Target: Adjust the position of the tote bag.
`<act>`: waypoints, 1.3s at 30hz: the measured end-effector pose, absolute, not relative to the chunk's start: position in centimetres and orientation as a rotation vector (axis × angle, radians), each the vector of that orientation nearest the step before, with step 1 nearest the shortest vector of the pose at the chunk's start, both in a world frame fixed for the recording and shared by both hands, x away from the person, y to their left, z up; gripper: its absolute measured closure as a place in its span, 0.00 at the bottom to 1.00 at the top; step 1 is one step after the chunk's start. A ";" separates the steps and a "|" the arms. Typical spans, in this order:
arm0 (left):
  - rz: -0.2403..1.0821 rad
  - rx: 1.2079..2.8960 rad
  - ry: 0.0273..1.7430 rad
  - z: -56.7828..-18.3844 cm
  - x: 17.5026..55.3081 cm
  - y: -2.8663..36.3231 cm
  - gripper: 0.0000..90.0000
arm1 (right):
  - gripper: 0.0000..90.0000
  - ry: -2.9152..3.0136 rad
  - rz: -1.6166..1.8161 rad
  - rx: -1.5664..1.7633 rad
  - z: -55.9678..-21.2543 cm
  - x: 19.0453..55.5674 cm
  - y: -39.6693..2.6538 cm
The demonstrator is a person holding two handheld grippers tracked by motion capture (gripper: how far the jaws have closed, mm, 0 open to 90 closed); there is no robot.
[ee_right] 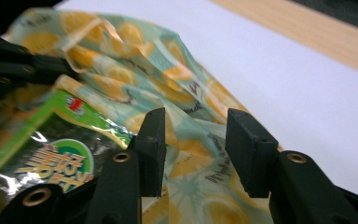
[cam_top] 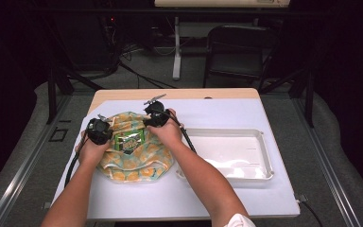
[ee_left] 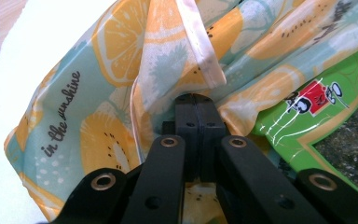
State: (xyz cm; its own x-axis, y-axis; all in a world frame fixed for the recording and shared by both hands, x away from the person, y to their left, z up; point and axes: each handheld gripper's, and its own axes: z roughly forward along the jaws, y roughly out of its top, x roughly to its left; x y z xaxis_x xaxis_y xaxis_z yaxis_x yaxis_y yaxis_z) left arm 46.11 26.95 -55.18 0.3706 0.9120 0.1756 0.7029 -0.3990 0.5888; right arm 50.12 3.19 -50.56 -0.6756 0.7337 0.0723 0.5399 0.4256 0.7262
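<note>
Nearest the person, the two forearms came in from six o'clock and met over the fruit-print bag, a soft, thin, floppy cloth pouch with orange and kiwi slices, lying crumpled at about nine o'clock of the worktop, just left of the tray. The left claw had its jaws pressed together on a fold of the bag's hemmed edge, seen close in the left gripper view. The right claw, at the bag's one o'clock side, stood spread with cloth lying between the jaws but neither pad pressing on it. On the bag's open middle lay the snack packet, a flat green foil pouch, glossy and crinkly, probably light and slippery, and likely to crush if squeezed hard; its sealed rim looked the safest place to pinch. The bag would sag and slide under any pull, so a hold on the stitched hem seemed firmer than on loose cloth. Beyond, at three o'clock, the tray was a shallow white rectangular plastic dish with rounded corners. Farther still, a pale wooden strip edged the white worktop cover.
</note>
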 end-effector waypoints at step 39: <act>0.651 2.103 1.366 -52.9 45.1 27.6 0.76 | 0.90 2.516 0.856 1.148 -54.4 48.5 1.6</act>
State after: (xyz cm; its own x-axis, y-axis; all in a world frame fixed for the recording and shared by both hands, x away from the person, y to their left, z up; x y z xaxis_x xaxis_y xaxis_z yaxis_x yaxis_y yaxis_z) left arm 45.14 27.65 -52.93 0.3680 0.9242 0.1018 0.6610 -0.3371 0.6704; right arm 48.55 1.57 -54.36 -0.6598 0.7512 0.0187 0.6068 0.5180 0.6029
